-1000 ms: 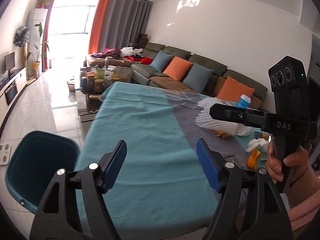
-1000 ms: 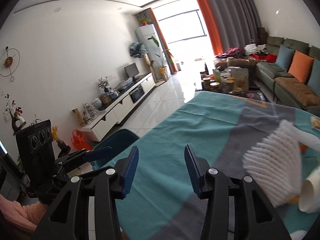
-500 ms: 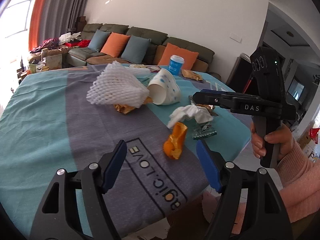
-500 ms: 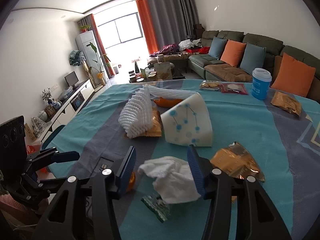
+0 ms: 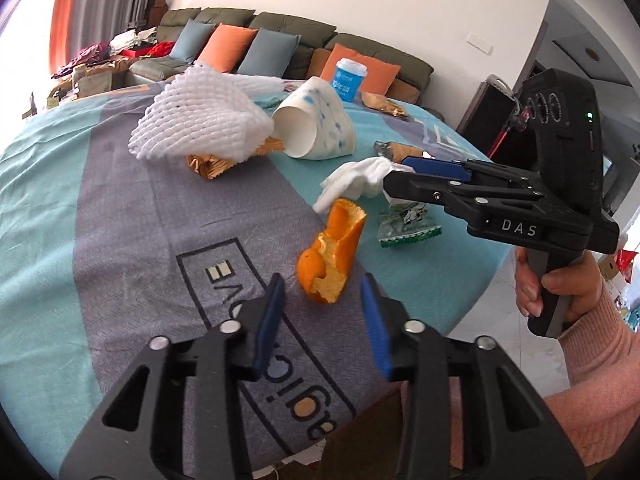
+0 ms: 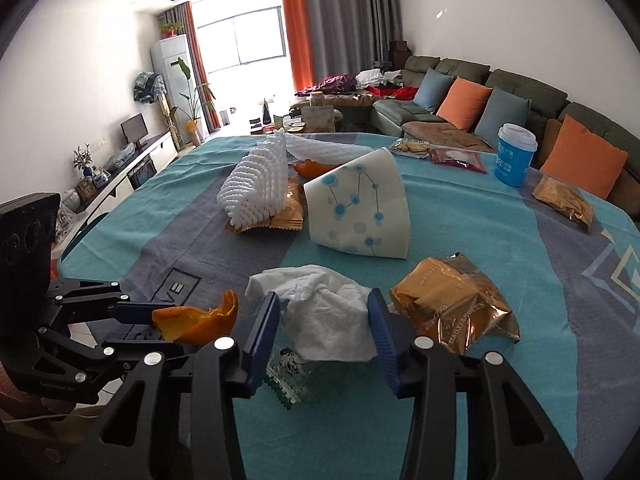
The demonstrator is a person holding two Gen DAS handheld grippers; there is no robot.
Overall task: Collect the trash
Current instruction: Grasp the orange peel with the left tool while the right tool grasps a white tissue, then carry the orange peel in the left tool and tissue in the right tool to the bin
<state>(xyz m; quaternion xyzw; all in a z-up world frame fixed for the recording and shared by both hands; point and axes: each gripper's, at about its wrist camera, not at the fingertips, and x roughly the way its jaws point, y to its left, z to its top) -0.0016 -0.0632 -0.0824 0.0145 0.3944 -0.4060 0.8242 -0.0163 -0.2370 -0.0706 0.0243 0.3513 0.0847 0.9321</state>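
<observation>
Straddling the crumpled tissue lower centre, your right gripper is open (nothing pinched). Left gripper, also open, sits just short of the orange peel, long axis running up-frame.

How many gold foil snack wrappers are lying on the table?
3: one gold foil snack wrapper beside the right gripper, one under the white foam net, one near the blue cup. More may be hidden.
</observation>
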